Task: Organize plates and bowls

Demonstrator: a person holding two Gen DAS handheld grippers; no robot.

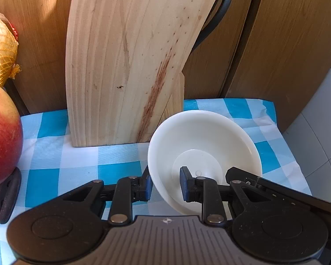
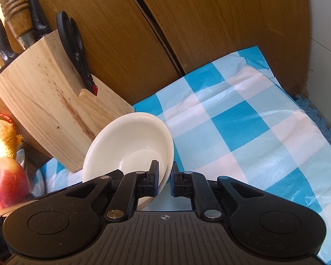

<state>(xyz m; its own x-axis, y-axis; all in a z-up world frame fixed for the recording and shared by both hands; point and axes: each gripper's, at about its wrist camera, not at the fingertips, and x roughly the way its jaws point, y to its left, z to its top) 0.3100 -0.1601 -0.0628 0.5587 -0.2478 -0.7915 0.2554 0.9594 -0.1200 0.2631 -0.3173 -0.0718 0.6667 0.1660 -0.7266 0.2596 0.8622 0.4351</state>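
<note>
The left gripper had its fingers set apart across the near-left rim of the white bowl, one pad outside the wall and one inside; whether either pad actually pressed the wall could not be told. The right gripper straddled the bowl's near-right rim in the same way, its pads closer together with a thin gap around the wall, and contact there was likewise unclear.

The bowl sat on the blue-and-white checked cloth, close in front of the wooden knife block, at its lower right corner. It was tilted, mouth up and leaning toward the cameras. It was round and showed no long axis.

To the bowl's right the cloth lay bare as far as its edge, where a white wall rose. Behind stood brown wooden panels. On the left, an apple and a netted yellow fruit crowded the edge of the view.
</note>
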